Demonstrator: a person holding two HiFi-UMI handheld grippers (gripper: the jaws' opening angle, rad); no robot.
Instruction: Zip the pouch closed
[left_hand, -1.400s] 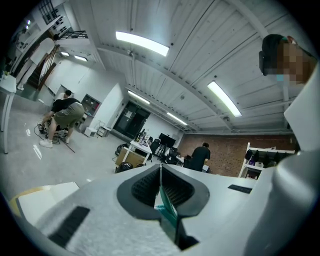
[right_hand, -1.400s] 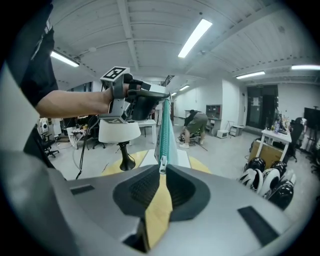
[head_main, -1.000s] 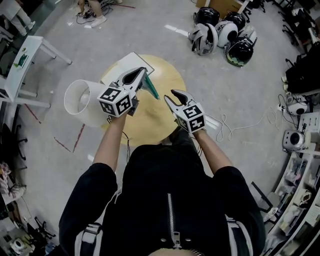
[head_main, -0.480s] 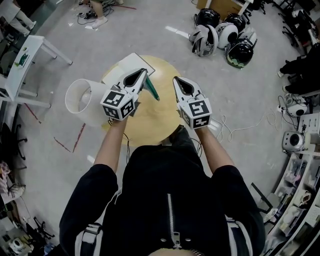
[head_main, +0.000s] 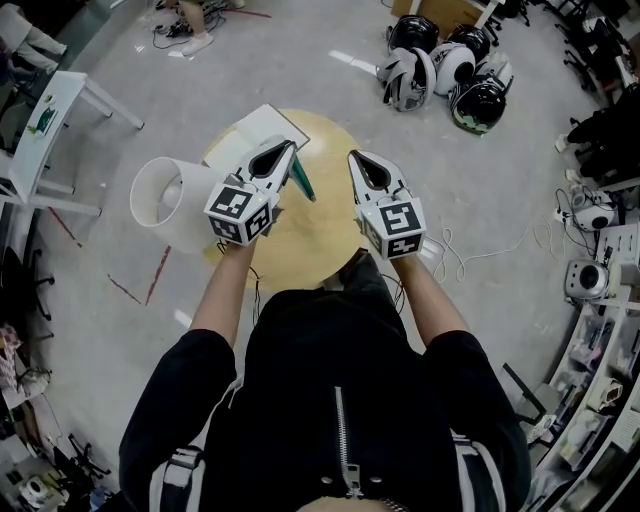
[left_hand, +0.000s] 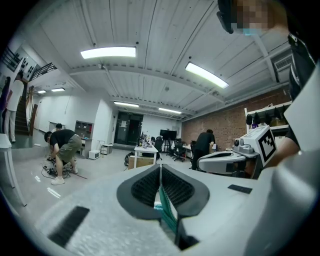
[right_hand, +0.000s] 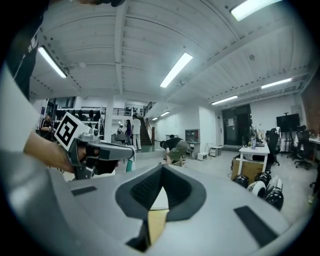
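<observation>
A thin teal-green pouch (head_main: 303, 180) hangs over the round wooden table (head_main: 300, 245). My left gripper (head_main: 291, 143) is shut on its upper edge. In the left gripper view the pouch (left_hand: 167, 212) shows as a teal strip pinched between the ribbed pads of the left gripper (left_hand: 160, 167). My right gripper (head_main: 353, 155) is level with the left one, a short way to its right and apart from the pouch. It is shut, and in the right gripper view the right gripper (right_hand: 162, 167) has nothing between its pads. Whether the pouch's zip is open or closed is hidden.
A white sheet or pad (head_main: 262, 125) lies at the table's far left edge. A white bucket-like shade (head_main: 160, 192) stands on the floor to the left, and several helmets (head_main: 445, 70) lie at the back right. Cables (head_main: 480, 255) trail on the floor at the right. People work in the background.
My right gripper has risen away from the table to the left gripper's level, and its jaws have gone from open to shut on nothing. The left gripper holds the pouch in much the same place.
</observation>
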